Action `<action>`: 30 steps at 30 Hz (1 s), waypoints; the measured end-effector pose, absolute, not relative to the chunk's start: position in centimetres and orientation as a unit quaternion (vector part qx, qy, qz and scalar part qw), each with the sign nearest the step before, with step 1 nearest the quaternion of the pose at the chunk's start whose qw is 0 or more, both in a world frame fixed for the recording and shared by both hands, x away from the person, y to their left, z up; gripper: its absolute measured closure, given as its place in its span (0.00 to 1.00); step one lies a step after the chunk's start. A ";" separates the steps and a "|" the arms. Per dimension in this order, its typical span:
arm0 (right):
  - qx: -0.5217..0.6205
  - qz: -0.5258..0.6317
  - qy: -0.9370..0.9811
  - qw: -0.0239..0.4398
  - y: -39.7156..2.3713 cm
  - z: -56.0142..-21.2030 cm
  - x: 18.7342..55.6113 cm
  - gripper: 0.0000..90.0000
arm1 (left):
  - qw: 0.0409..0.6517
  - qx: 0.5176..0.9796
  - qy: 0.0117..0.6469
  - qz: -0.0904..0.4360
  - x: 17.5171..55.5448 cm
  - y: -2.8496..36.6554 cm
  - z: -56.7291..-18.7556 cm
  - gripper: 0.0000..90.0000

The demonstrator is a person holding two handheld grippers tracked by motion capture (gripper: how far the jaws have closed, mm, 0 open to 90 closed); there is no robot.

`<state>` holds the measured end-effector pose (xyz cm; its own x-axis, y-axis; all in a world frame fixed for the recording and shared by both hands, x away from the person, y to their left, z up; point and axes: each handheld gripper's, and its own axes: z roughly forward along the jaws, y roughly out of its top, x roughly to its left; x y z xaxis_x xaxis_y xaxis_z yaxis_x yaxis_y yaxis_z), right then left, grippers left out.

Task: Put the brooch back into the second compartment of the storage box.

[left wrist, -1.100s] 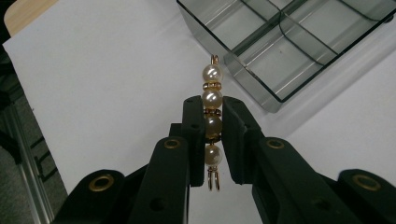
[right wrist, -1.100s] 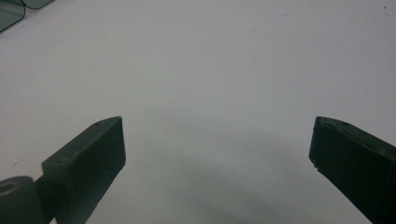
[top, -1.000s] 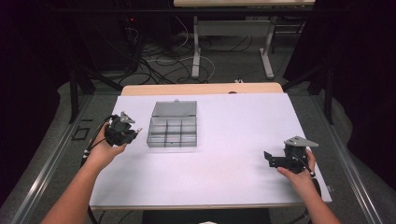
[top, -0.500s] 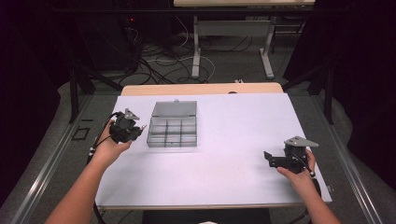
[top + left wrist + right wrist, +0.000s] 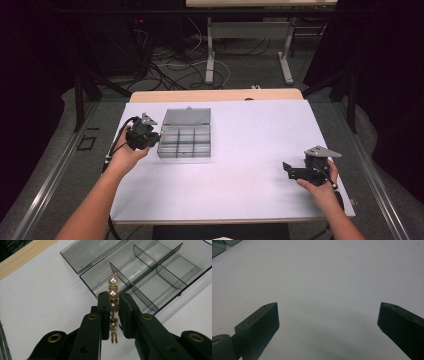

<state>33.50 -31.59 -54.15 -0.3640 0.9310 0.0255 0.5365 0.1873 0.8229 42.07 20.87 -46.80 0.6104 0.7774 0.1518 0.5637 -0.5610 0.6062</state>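
A string of pearl beads with gold spacers [image 5: 113, 293] hangs upright between the jaws of my left gripper [image 5: 113, 298], which is shut on it. The beads sit just over the near edge of a clear grey compartment box [image 5: 160, 272] whose lid lies open flat behind it. In the high view the left gripper [image 5: 152, 136] is at the left side of the box [image 5: 185, 134]. My right gripper [image 5: 287, 169] rests low at the right front of the white table, jaws open with nothing between them [image 5: 328, 317].
The white table top [image 5: 240, 135] has a wooden strip along its far edge [image 5: 215, 95]. Cables and table legs lie on the floor beyond. A corner of the box shows at top left in the right gripper view [image 5: 219, 246].
My left gripper has moved right toward the box's left side, carrying the pearl string. The right gripper has stayed put.
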 end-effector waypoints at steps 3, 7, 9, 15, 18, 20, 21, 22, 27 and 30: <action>0.503 0.392 0.728 0.251 -31.6 -54.2 33.5 0.04 | 0.259 0.861 0.387 0.205 42.2 20.6 -46.8 0.89; 0.505 0.393 0.727 0.249 -31.7 -54.2 33.5 0.04 | 0.263 0.859 0.389 0.202 42.3 20.1 -46.7 0.89; 0.506 0.393 0.725 0.252 -31.6 -54.2 33.5 0.04 | 0.265 0.860 0.386 0.201 42.4 19.9 -46.6 0.89; 0.506 0.392 0.726 0.250 -31.7 -54.2 33.4 0.04 | 0.268 0.862 0.381 0.200 42.8 19.0 -46.6 0.89; 0.505 0.392 0.726 0.251 -31.7 -54.1 33.4 0.04 | 0.270 0.862 0.379 0.199 42.9 18.6 -46.6 0.89; 0.505 0.392 0.726 0.251 -31.6 -54.1 33.4 0.04 | 0.273 0.862 0.378 0.196 43.0 18.4 -46.5 0.89; 0.506 0.392 0.724 0.255 -31.6 -54.2 33.4 0.04 | 0.274 0.863 0.377 0.195 43.1 18.3 -46.5 0.89; 0.505 0.392 0.727 0.251 -31.6 -54.1 33.4 0.04 | 0.275 0.862 0.377 0.196 43.2 18.2 -46.6 0.89; 0.507 0.382 0.732 0.247 -31.7 -54.0 33.3 0.04 | 0.278 0.861 0.378 0.197 43.4 17.7 -46.8 0.89; 0.505 0.389 0.728 0.253 -31.6 -54.1 33.4 0.04 | 0.280 0.860 0.379 0.196 43.5 17.5 -46.8 0.89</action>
